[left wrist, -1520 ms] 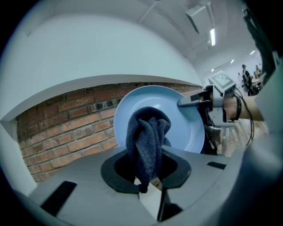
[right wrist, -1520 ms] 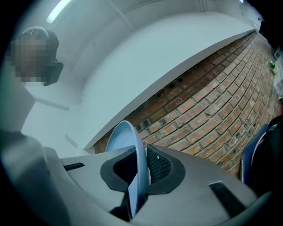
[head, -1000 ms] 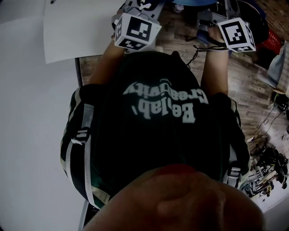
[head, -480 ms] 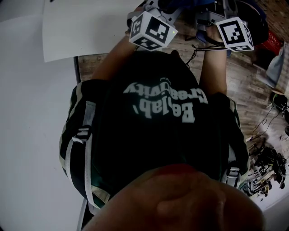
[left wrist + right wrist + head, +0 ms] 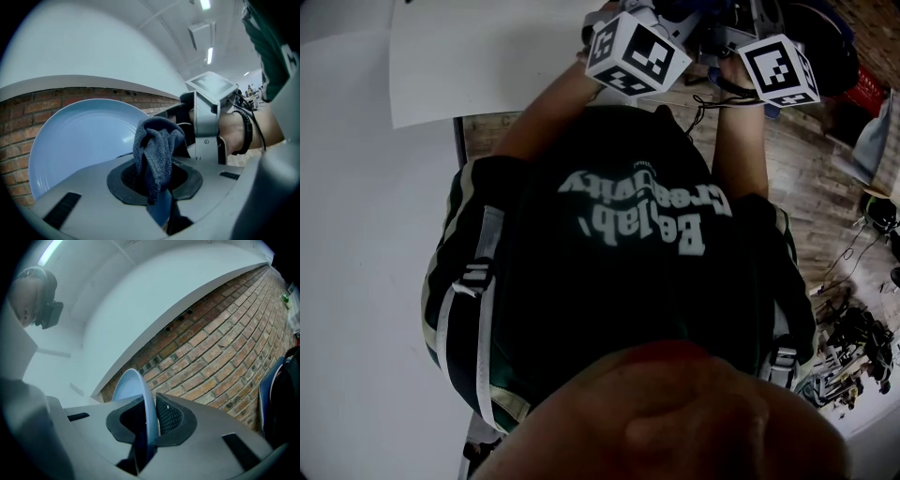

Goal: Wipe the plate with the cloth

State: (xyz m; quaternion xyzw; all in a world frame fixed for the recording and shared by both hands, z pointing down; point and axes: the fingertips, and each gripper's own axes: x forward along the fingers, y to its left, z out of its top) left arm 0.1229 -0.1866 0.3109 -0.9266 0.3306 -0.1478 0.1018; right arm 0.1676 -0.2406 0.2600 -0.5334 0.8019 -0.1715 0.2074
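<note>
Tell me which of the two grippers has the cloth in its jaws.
The left gripper: the dark blue cloth is bunched between its jaws. The right gripper grips the rim of the light blue plate instead.

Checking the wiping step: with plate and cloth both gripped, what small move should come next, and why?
Probably ease the left hand-held gripper forward so the cloth presses onto the plate, then sweep. The cloth is clamped in its jaws right before the plate, which the right hand-held gripper pinches by its rim.
</note>
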